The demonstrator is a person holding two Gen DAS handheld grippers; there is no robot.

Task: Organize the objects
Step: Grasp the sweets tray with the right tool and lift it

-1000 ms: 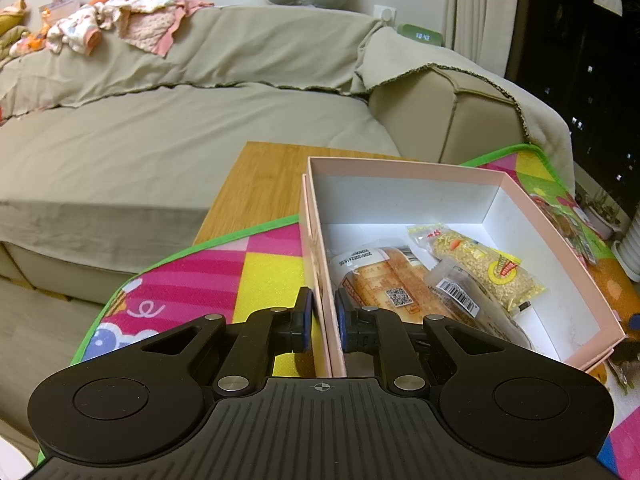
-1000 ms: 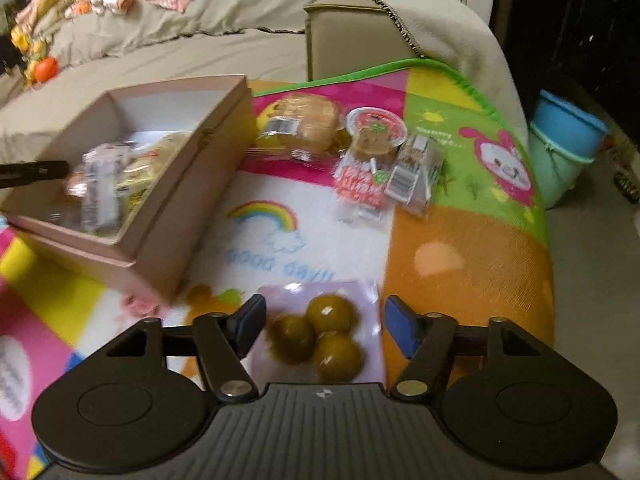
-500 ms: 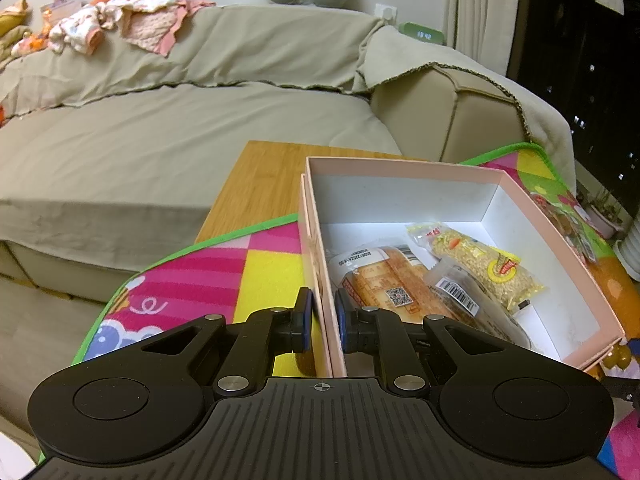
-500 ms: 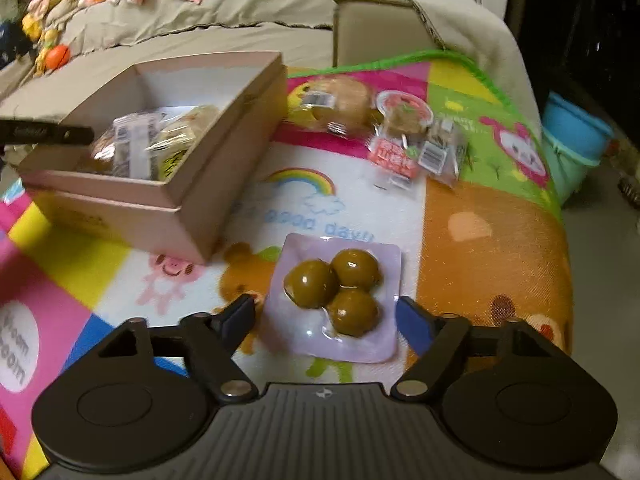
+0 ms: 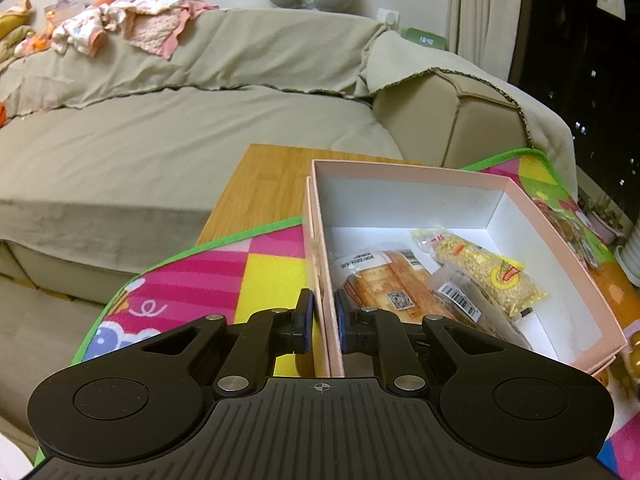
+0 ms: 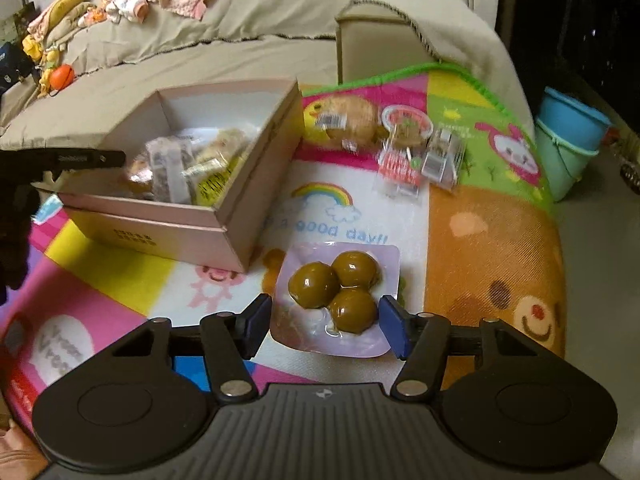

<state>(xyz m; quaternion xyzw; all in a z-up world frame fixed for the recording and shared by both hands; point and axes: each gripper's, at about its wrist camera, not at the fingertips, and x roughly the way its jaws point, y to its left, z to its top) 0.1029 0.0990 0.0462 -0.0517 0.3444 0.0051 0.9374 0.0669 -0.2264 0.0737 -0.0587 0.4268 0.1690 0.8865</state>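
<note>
- Two grippers are at work. The left gripper [image 5: 320, 322] is clamped narrow on the near wall of the pink box [image 5: 532, 216], one pad outside and one inside, steadying it on the play mat [image 5: 224, 280].
- The right gripper [image 6: 326, 330] stands wide, its blue pads flanking the near edge of the snack pack [image 6: 340, 296] without visibly pressing it.
- The snack pack, a lilac tray sealed under clear film over three glossy brown-green balls, lies flat on the mat just beside the box's near corner.
- Handling, as a judgement: the pack looks light; the tray is probably thin and flexible and the film slippery. The two side edges of the tray rim are the likely hold. Squeezing across the balls could crush them or split the film.
- Inside the box lie a wrapped bread loaf [image 5: 384, 284], a barcoded packet [image 5: 460, 300] and a grain bar [image 5: 484, 272]; bare white floor remains at the far end.
- Beyond, on the mat, sit a wrapped bun [image 6: 348, 120], a round lidded cup [image 6: 406, 126] and two small packets [image 6: 420, 164], well apart from the box.
- A draped sofa [image 5: 180, 120] stands behind the table.
</note>
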